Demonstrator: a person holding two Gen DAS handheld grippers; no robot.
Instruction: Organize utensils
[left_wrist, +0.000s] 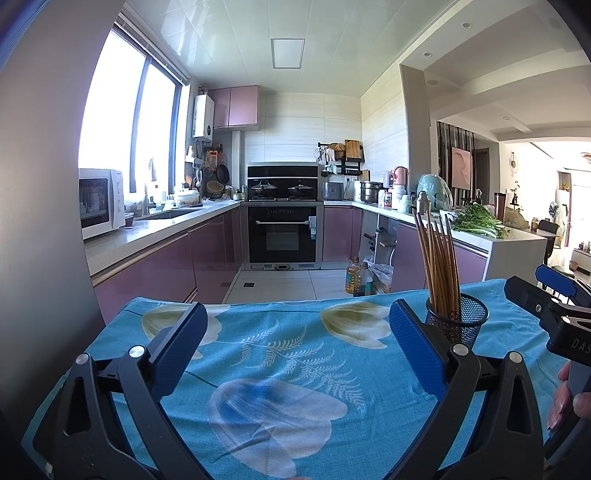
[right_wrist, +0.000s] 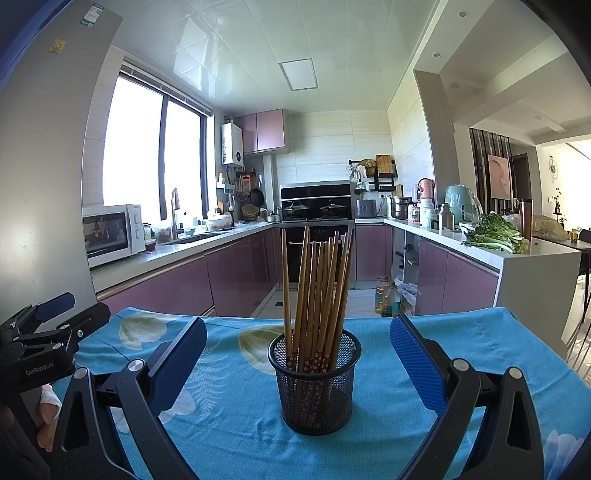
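Both grippers, left gripper (left_wrist: 295, 343) and right gripper (right_wrist: 298, 354), spread wide, empty. Chopsticks (right_wrist: 317, 291) upright in mesh holder (right_wrist: 316, 384) mid-table, toward far edge. Risk: finger knock tips holder.

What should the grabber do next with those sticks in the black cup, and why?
Probably ease the open right gripper back: all the chopsticks already stand in the mesh cup on the blue cloth, and none lie loose in view.
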